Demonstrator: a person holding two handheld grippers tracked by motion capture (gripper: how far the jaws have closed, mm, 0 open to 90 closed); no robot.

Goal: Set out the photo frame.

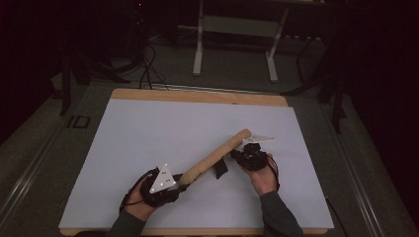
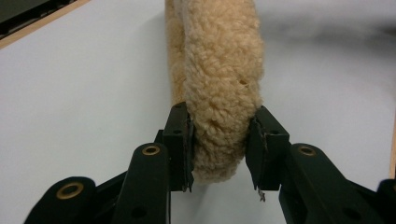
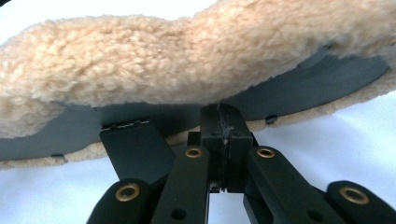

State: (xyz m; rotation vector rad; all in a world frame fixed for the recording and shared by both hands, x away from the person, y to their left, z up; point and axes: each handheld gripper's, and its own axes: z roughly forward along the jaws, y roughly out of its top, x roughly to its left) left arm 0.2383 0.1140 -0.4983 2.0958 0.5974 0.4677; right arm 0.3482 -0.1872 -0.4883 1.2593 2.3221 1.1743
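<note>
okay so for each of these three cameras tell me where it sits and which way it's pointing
High view: above the person's side, facing forward and down on the white table; both forearms show.
Left gripper view: rides the left gripper, looking along the fleece roll.
Right gripper view: rides the right gripper, facing the roll's side.
All three share the roll.

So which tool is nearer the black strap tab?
Right. The right tool pinches the fleece pad beside the black strap tab; the left tool grips the pad's far end.

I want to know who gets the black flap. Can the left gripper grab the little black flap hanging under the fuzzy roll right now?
Probably not yet: the left gripper has its jaws around the fuzzy roll's end, so it must let go first. The black flap hangs nearby.
</note>
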